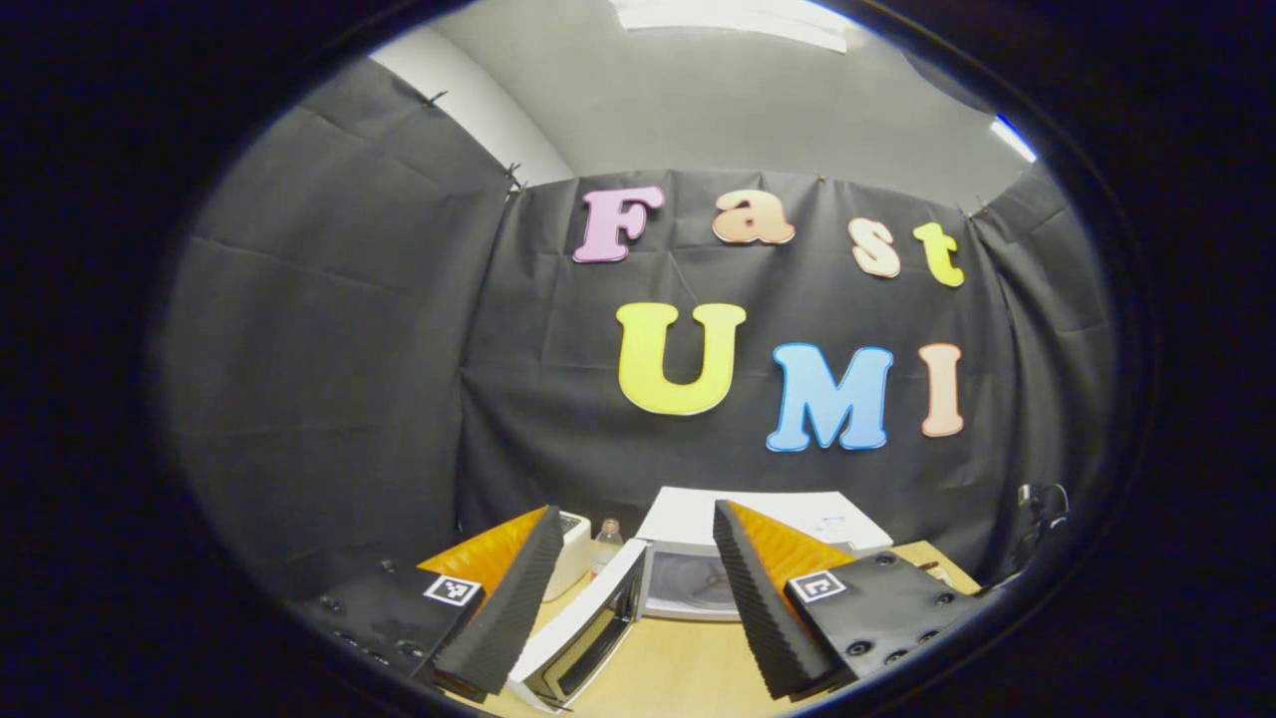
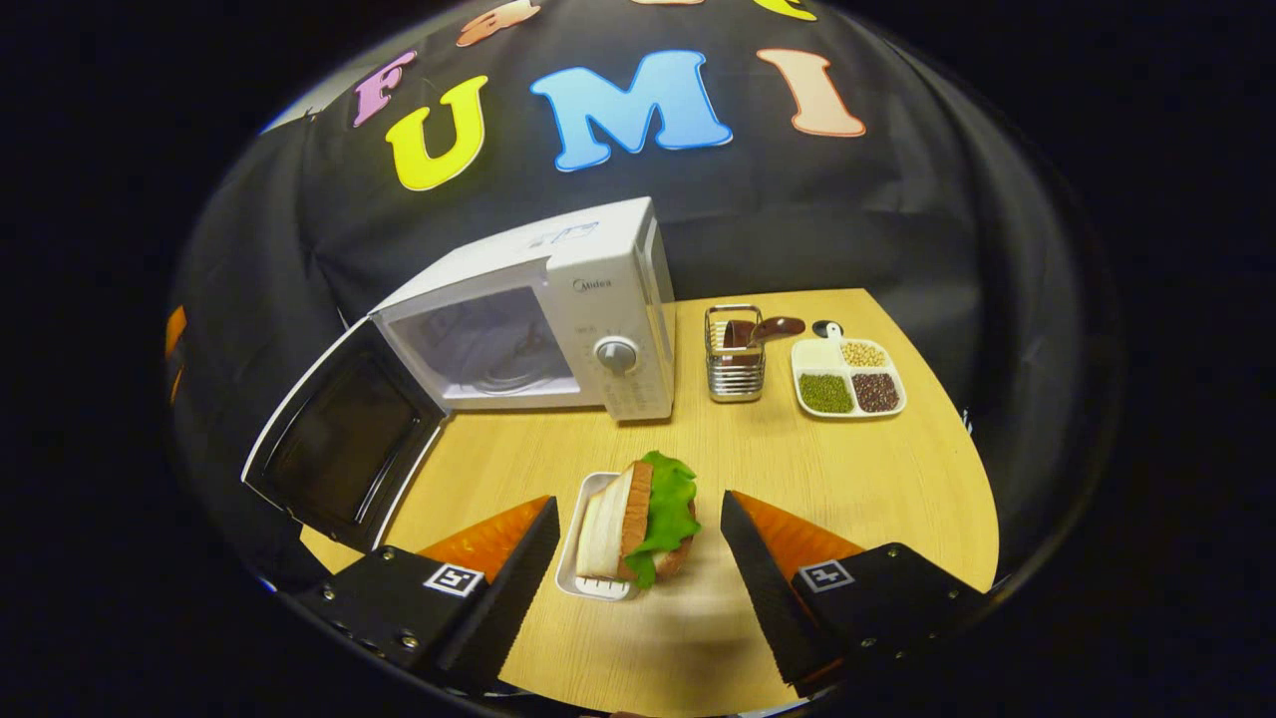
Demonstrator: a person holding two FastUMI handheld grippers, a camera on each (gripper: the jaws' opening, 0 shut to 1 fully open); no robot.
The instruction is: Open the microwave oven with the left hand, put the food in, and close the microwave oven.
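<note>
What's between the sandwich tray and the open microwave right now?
Bare tabletop. In the right gripper view nothing sits between the sandwich tray and the microwave, whose door hangs open to the side. The right gripper straddles the tray, open.

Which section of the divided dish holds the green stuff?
In the divided dish, the green grains fill the front section nearest the utensil rack.

Wooden table (image 2: 857, 479) bears microwave (image 2: 588, 309), sandwich tray (image 2: 588, 583), caddy (image 2: 735, 374), dish (image 2: 849, 377).
</note>
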